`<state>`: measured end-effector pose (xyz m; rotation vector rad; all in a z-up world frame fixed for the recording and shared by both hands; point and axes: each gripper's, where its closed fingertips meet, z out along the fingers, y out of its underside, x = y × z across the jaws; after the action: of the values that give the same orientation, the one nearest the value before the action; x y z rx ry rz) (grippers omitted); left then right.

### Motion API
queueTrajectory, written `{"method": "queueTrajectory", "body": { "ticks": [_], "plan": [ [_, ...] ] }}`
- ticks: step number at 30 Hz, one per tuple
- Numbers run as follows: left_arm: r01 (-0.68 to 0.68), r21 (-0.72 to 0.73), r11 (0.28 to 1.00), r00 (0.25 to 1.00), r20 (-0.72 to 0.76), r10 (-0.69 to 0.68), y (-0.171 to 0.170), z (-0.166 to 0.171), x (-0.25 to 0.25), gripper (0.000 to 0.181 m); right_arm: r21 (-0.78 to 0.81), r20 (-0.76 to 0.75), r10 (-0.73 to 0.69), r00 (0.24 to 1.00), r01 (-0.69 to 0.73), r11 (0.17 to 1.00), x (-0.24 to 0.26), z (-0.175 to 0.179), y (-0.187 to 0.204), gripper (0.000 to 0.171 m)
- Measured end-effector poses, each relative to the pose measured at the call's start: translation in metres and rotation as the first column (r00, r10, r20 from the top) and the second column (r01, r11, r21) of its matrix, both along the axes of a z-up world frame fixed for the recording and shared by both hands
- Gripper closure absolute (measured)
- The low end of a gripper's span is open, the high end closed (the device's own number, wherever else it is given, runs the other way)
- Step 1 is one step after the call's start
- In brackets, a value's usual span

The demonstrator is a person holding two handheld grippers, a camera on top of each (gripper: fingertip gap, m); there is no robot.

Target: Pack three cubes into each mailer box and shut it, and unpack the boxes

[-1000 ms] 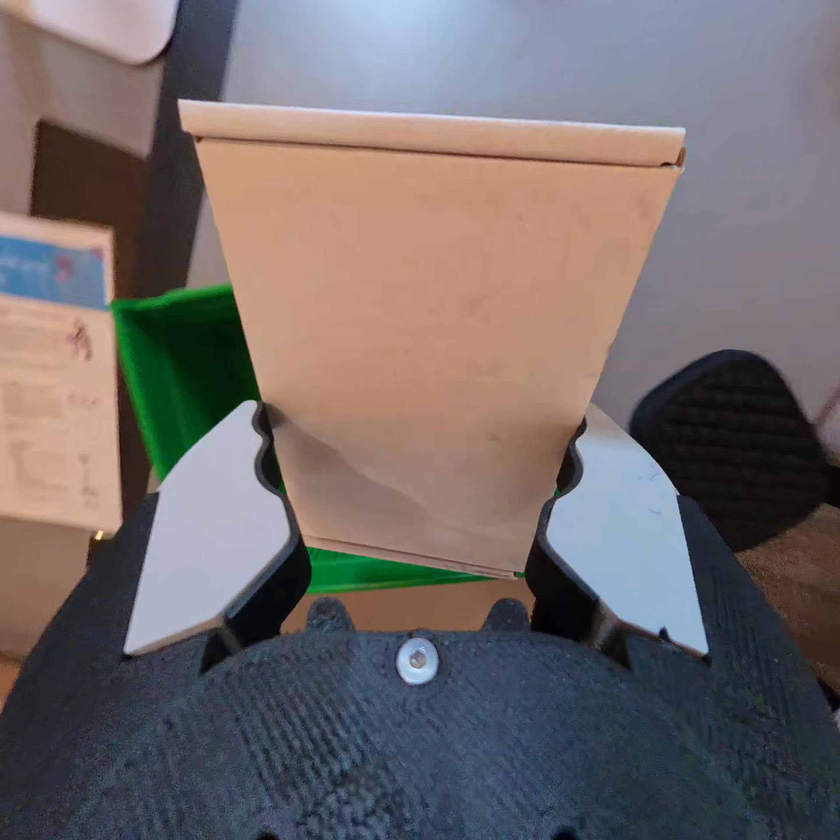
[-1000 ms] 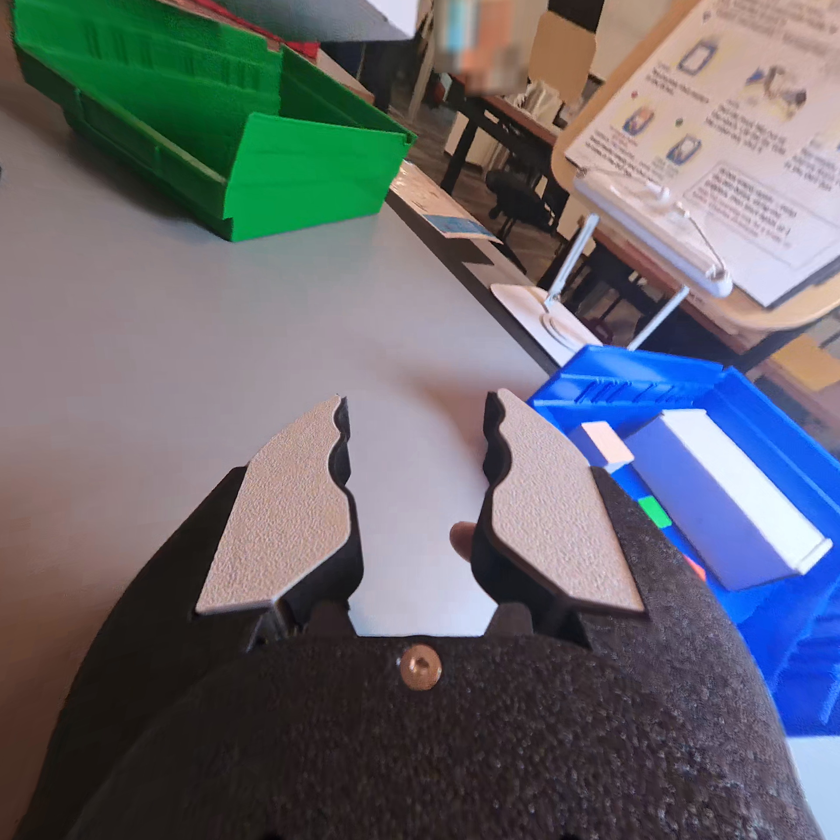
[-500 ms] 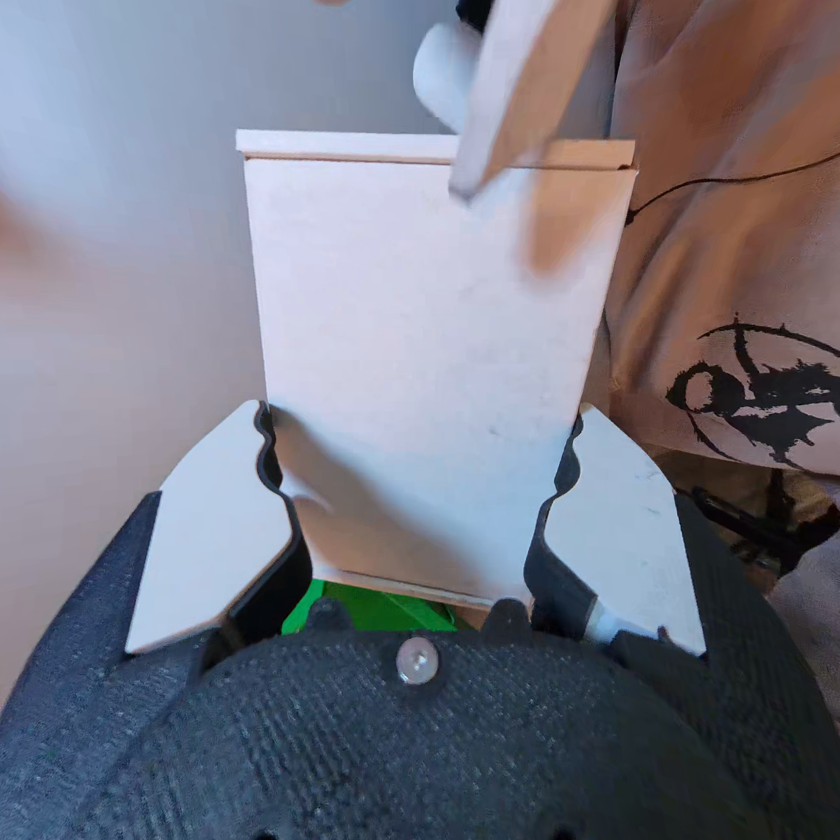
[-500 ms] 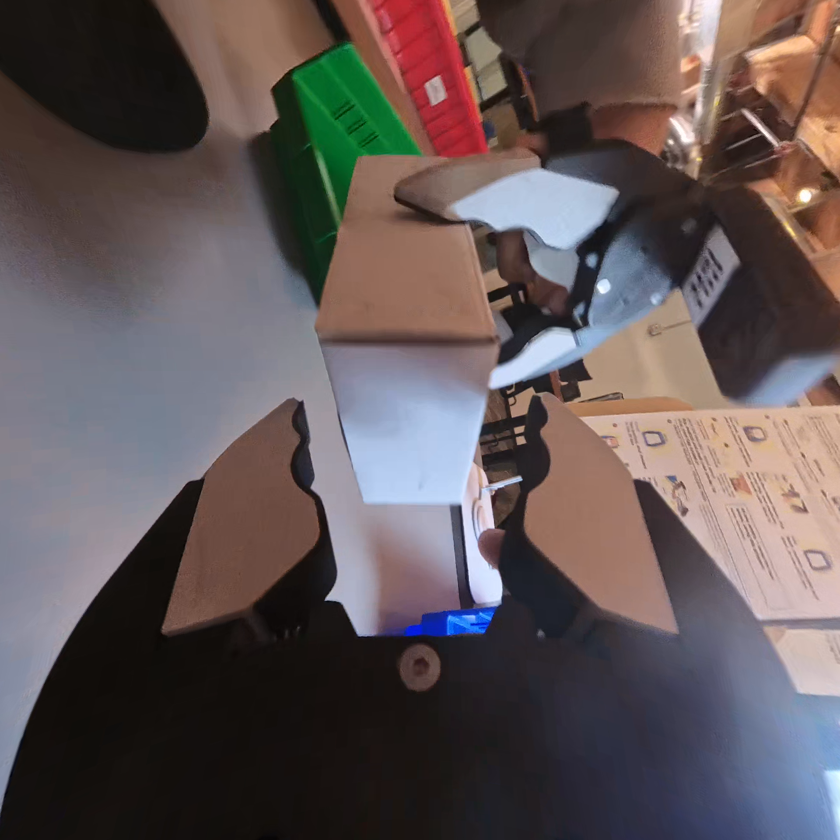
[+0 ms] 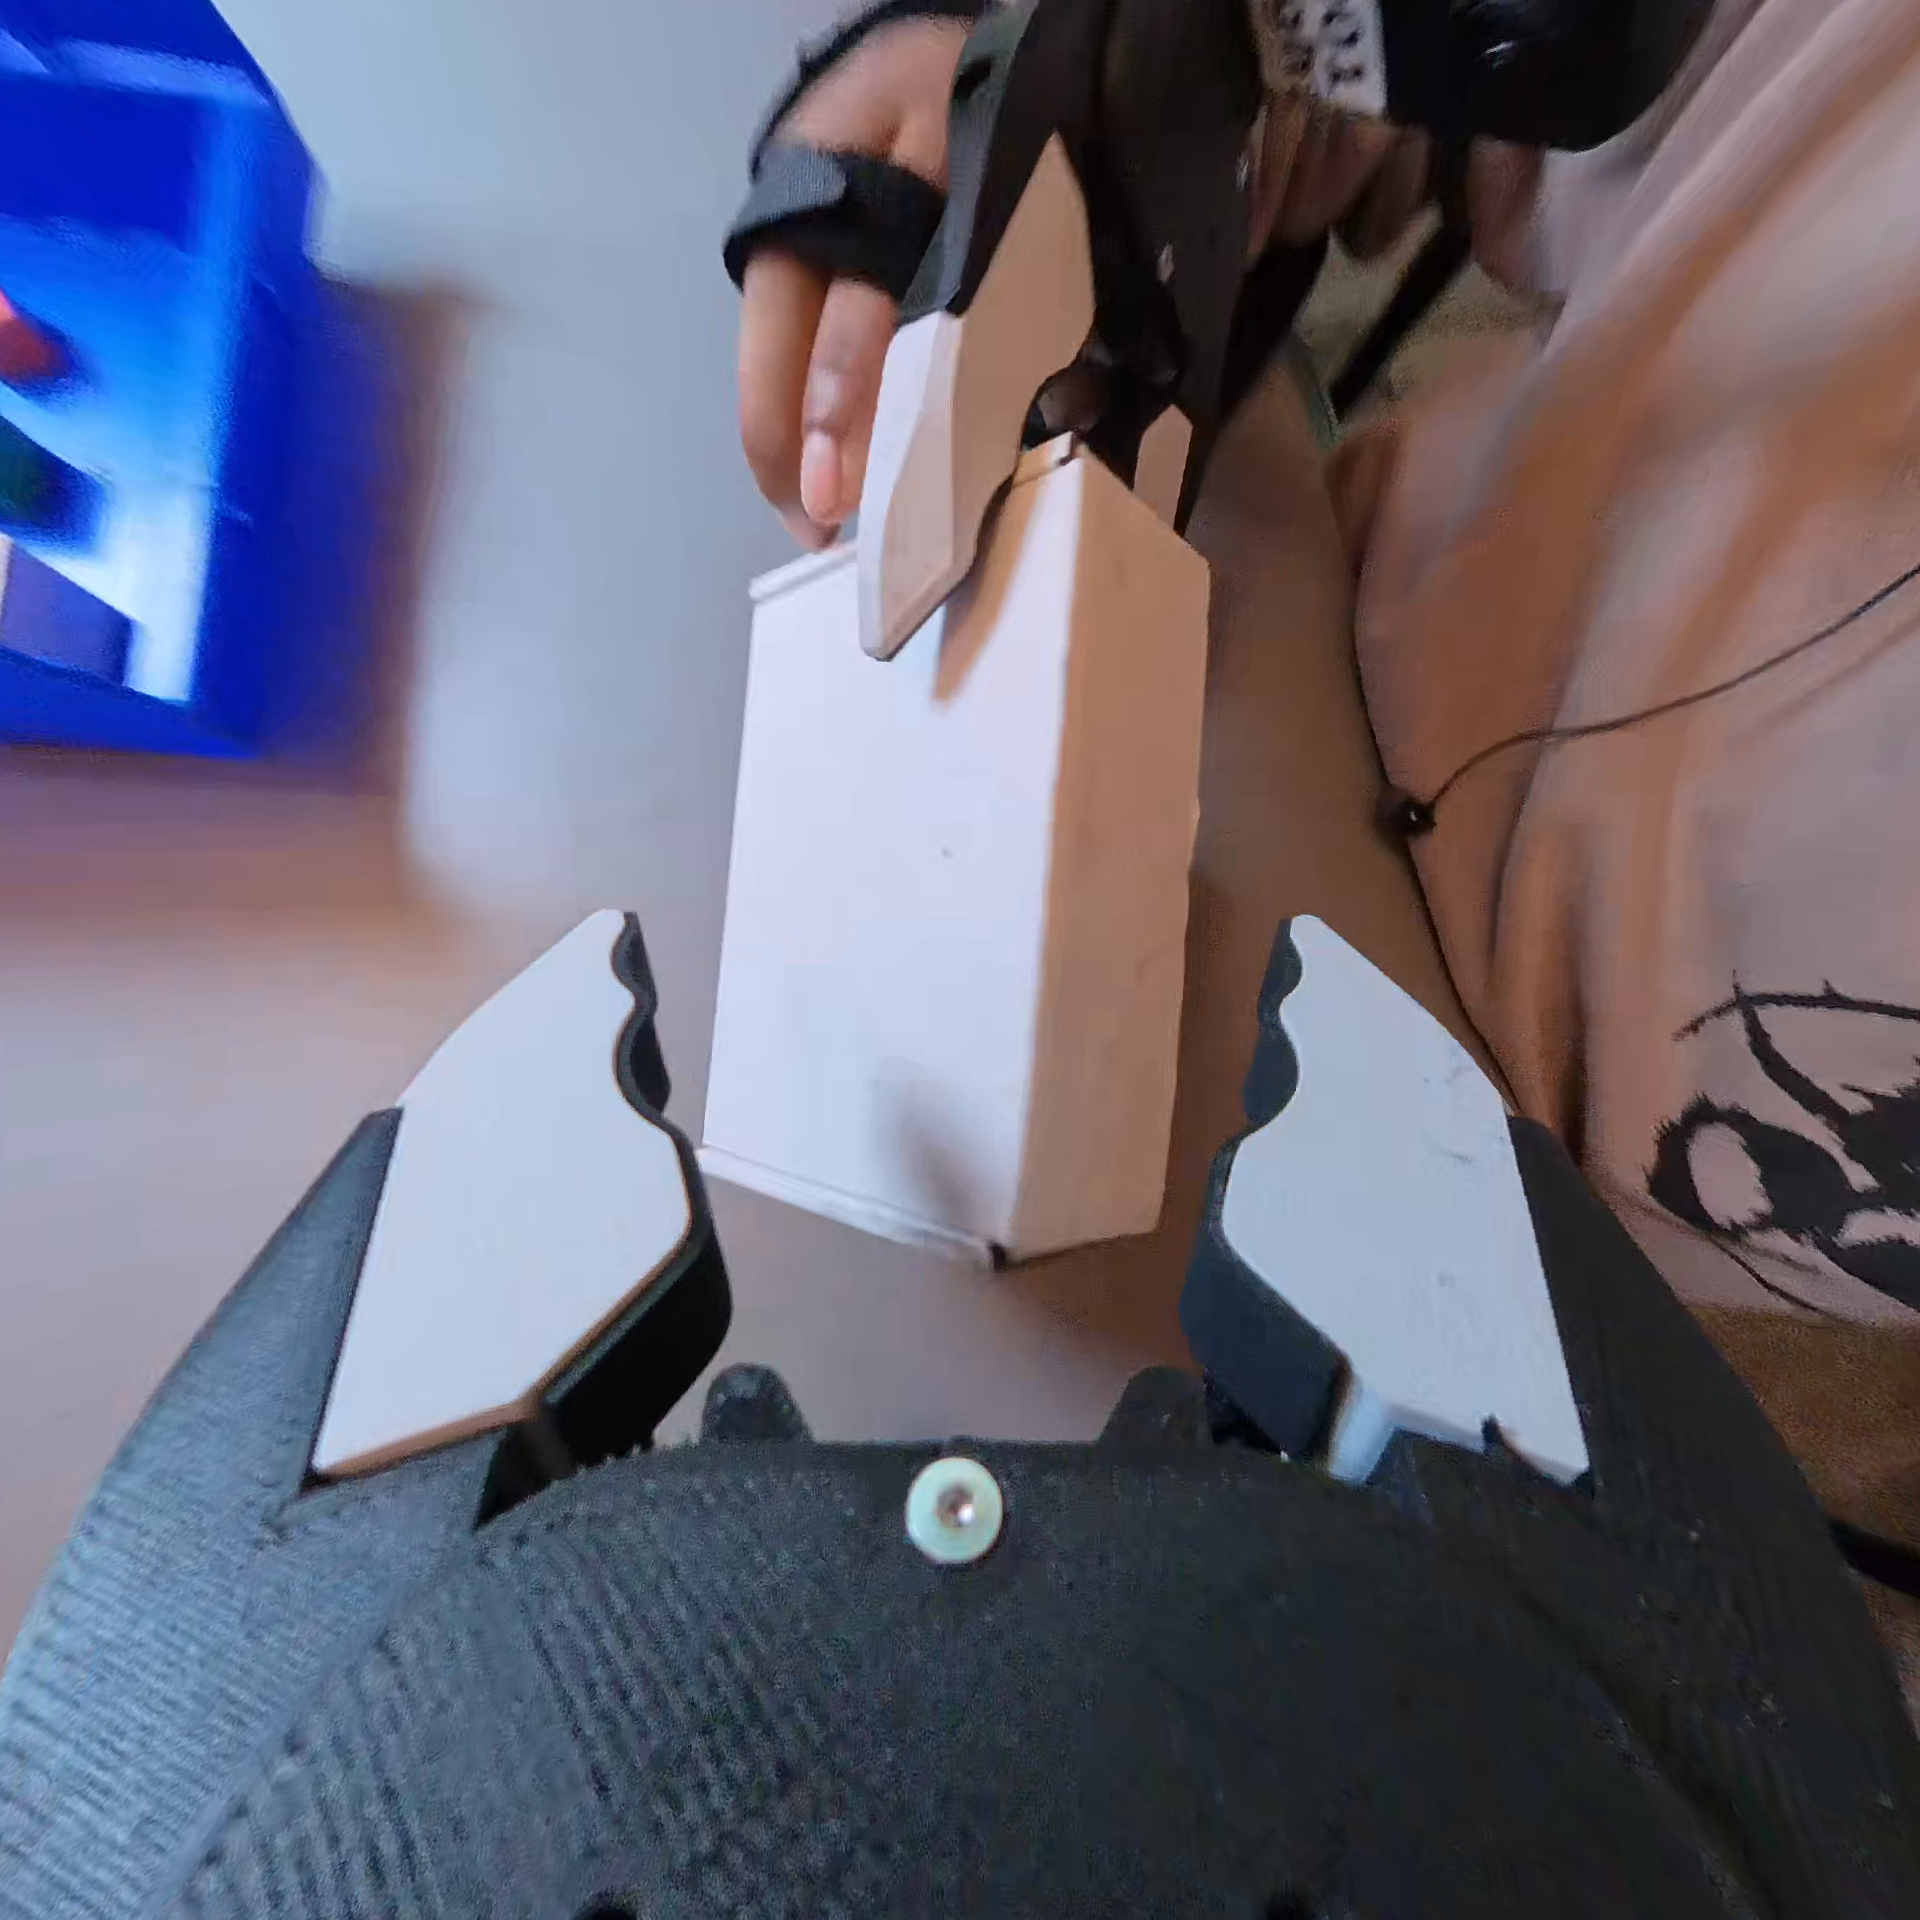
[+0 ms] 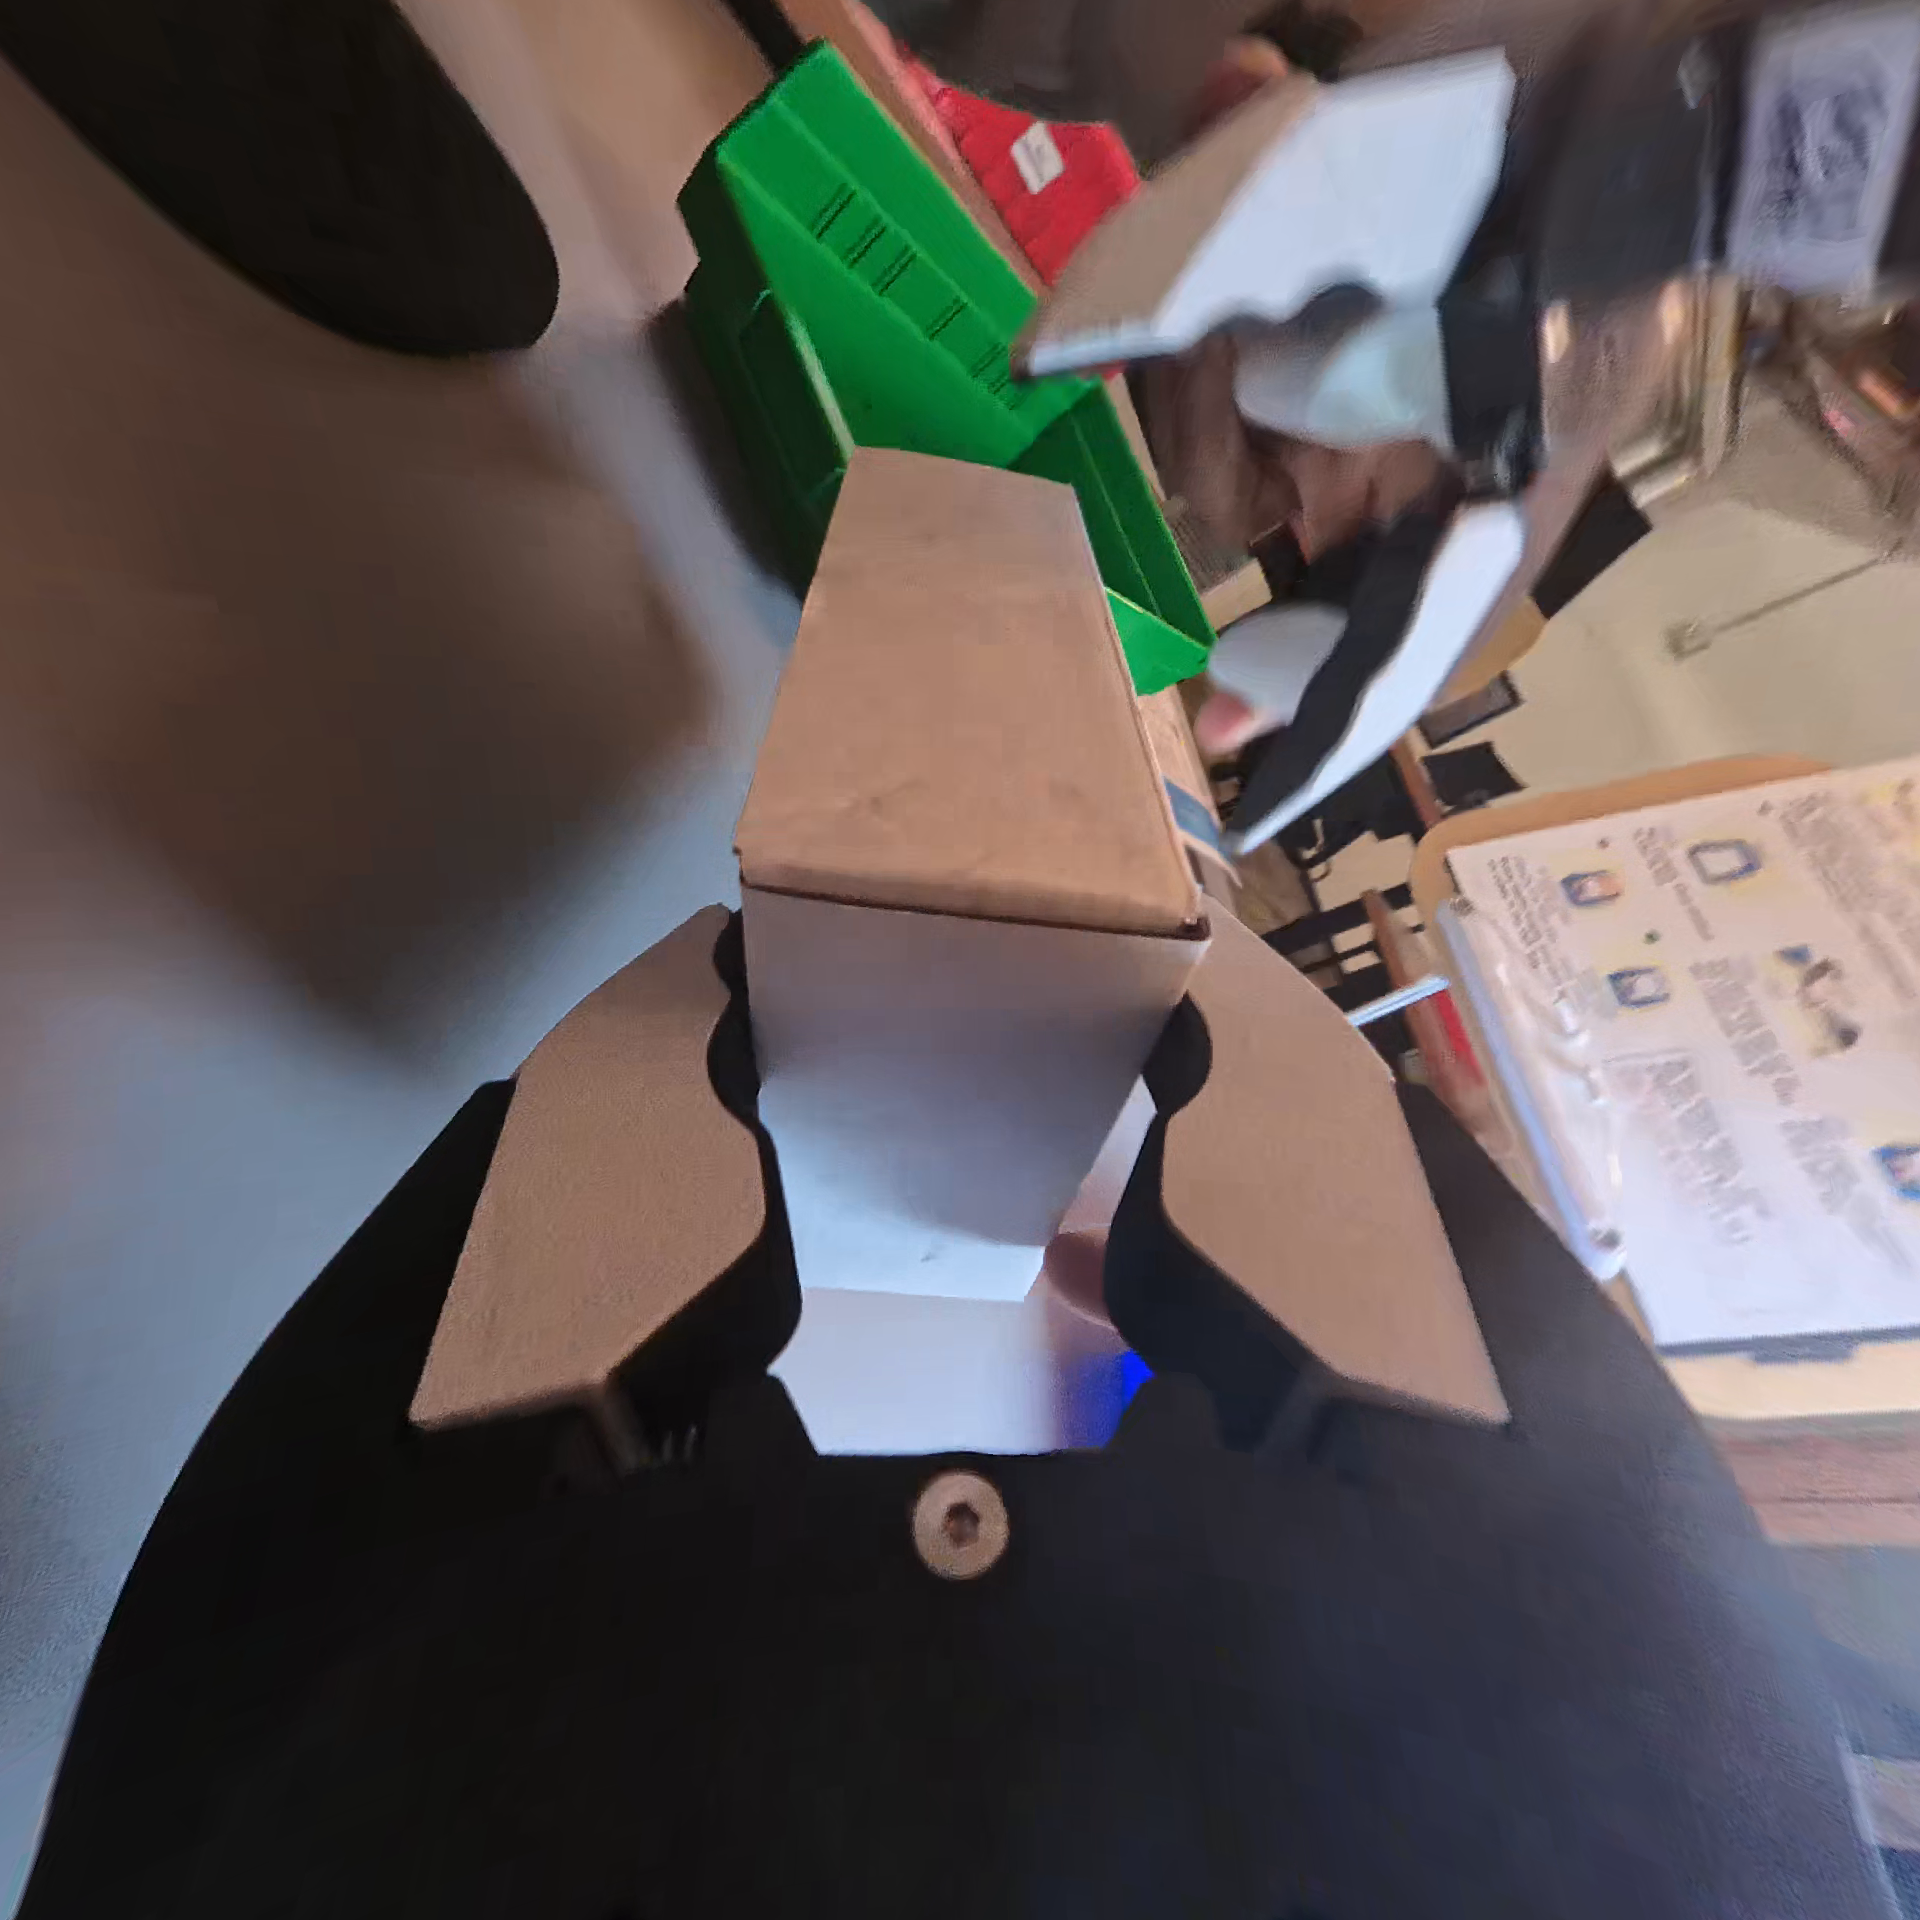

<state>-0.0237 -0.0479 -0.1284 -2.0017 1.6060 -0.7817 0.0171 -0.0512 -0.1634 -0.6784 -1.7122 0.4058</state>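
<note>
A closed cardboard mailer box (image 5: 956,883) hangs over the grey table (image 5: 520,416), seen end-on in the right wrist view (image 6: 966,727). My right gripper (image 6: 961,935) is shut on its near end, a finger on each side. In the left wrist view one finger (image 5: 920,488) of the right gripper lies on the box's far end. My left gripper (image 5: 956,925) is open and empty, its fingers apart from the box sides. The left gripper also shows in the right wrist view (image 6: 1132,597), open beyond the box. No cubes are in view.
A green bin (image 6: 883,312) and a red bin (image 6: 1039,156) stand behind the box. A blue bin (image 5: 156,468) is blurred at the left. An instruction sheet (image 6: 1714,1039) stands at the right. The person's torso (image 5: 1662,727) is close on the right.
My left gripper carried the box from above the green bin, then opened and drew back off it. My right gripper, open and empty by the blue bin before, closed on the box's end.
</note>
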Motion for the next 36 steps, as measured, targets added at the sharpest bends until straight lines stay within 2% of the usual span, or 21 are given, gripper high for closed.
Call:
{"method": "queueTrajectory", "body": {
  "ticks": [1,5,8,11,14,20,24,29,32,36],
  "plan": [
    [-0.033,0.063,0.997,0.997,0.069,0.029,0.001,0.012,-0.003,0.072,-0.051,-0.016,-0.009,1.0,0.008,0.999,0.005,0.004,0.005,0.097],
    [-0.235,0.277,0.932,0.94,0.307,0.146,0.001,0.032,-0.024,0.074,-0.209,-0.108,-0.042,0.993,0.019,0.978,0.018,0.03,0.026,0.097],
    [-0.361,0.354,0.863,0.902,0.369,0.226,0.004,0.015,-0.036,0.075,-0.292,-0.167,-0.027,0.986,-0.023,0.956,0.022,0.045,0.027,0.098],
    [-0.389,0.379,0.84,0.895,0.369,0.248,0.004,-0.01,-0.03,0.078,-0.374,-0.192,0.035,0.981,-0.106,0.921,0.019,0.049,0.012,0.097],
    [-0.32,0.43,0.844,0.931,0.306,0.197,-0.003,-0.032,-0.013,0.103,-0.415,-0.154,0.091,0.984,-0.148,0.897,0.011,0.034,-0.004,0.097],
    [-0.382,0.503,0.775,0.924,0.229,0.307,0.005,-0.057,-0.025,0.104,-0.397,-0.001,0.011,1.0,-0.011,0.918,0.005,-0.01,0.019,0.097],
    [-0.4,0.567,0.72,0.913,0.176,0.368,0.012,-0.057,-0.034,0.104,-0.464,0.0,-0.027,1.0,0.024,0.886,0.009,-0.004,0.031,0.099],
    [-0.428,0.581,0.693,0.89,0.138,0.434,0.02,-0.063,-0.044,0.104,-0.359,-0.032,-0.087,0.996,0.07,0.931,0.012,0.017,0.031,0.1],
    [-0.399,0.602,0.692,0.894,0.086,0.44,0.019,-0.068,-0.039,0.104,-0.216,0.037,-0.149,0.988,0.153,0.964,0.008,0.009,0.031,0.105],
    [-0.354,0.679,0.644,0.888,0.026,0.46,0.019,-0.063,-0.033,0.104,-0.074,0.118,-0.205,0.972,0.214,0.974,0.001,-0.003,0.028,0.109]
  ]
}}
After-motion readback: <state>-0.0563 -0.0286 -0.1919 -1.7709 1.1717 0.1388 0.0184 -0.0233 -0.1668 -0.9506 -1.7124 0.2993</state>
